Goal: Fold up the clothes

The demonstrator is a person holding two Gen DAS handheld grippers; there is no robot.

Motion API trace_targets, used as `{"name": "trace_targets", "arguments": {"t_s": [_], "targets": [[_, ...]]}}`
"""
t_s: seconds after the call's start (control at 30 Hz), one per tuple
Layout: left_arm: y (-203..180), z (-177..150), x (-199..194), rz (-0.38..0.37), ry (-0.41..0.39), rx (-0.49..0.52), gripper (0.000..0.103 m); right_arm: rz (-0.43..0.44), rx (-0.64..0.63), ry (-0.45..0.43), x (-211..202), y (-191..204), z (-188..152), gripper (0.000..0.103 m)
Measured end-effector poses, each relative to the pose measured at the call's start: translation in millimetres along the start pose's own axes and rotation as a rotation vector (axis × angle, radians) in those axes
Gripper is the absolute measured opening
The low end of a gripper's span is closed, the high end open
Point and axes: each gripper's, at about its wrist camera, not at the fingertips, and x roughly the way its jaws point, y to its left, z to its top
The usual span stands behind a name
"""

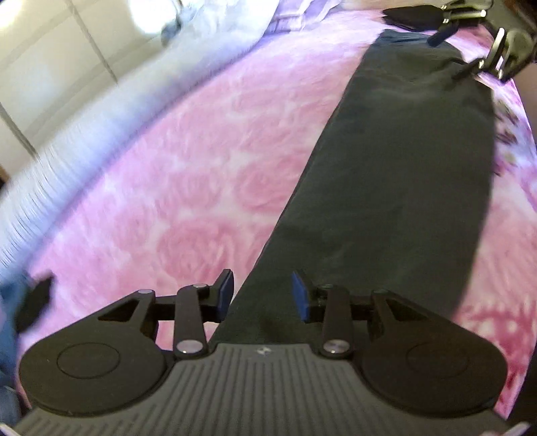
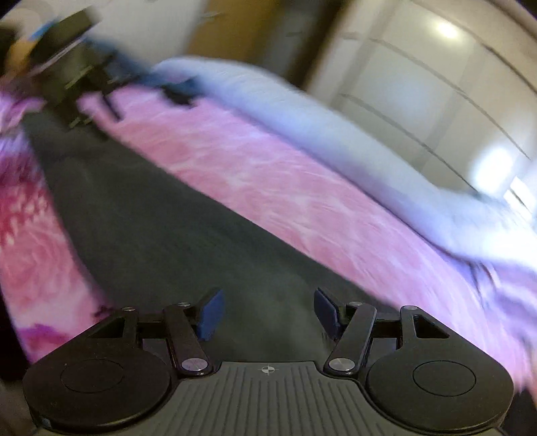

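Observation:
A long dark garment (image 1: pixel 396 174) lies folded lengthwise in a narrow strip on a pink rose-patterned blanket (image 1: pixel 188 174). My left gripper (image 1: pixel 263 295) is open and empty, its blue pads straddling the strip's near left edge. My right gripper (image 2: pixel 266 313) is open and empty above the strip's other end (image 2: pixel 141 214). It also shows in the left wrist view (image 1: pixel 463 50) at the far end of the garment. The left gripper appears blurred in the right wrist view (image 2: pixel 100 87) at the far end.
A white striped sheet (image 1: pixel 100 110) runs along the blanket's far side. Pale cupboard doors (image 2: pixel 419 84) stand behind it. A lilac cloth (image 1: pixel 295 13) lies at the bed's far corner. Blue denim (image 1: pixel 10 302) shows at the left edge.

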Motion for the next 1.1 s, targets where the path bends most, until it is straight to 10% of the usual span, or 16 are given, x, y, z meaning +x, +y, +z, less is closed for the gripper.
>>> {"name": "trace_targets", "arguments": {"t_s": [0.4,0.53,0.63,0.87,1.1], "targets": [[41.6,-24.2,32.5,-0.226,0.041,-0.109,0.022,0.398,-0.199,0.176,159.1,-63.3,55.8,0.060],[42.3,-28.5,32.3,-0.210,0.024,-0.119,0.002,0.489,-0.171,0.256,181.5,-73.6,60.5,0.022],[35.8,-27.8,21.5,-0.166,-0.005,-0.079,0.001,0.463,-0.181,0.248,167.1,-73.1,61.7,0.003],[48.1,-24.4,24.4,-0.133,0.002,-0.127,0.003,0.414,-0.105,0.212,173.5,-88.5,69.8,0.003],[38.6,-20.4,12.8,0.005,0.060,-0.080,0.014,0.125,0.008,0.225,140.9,-80.4,54.7,0.037]]}}
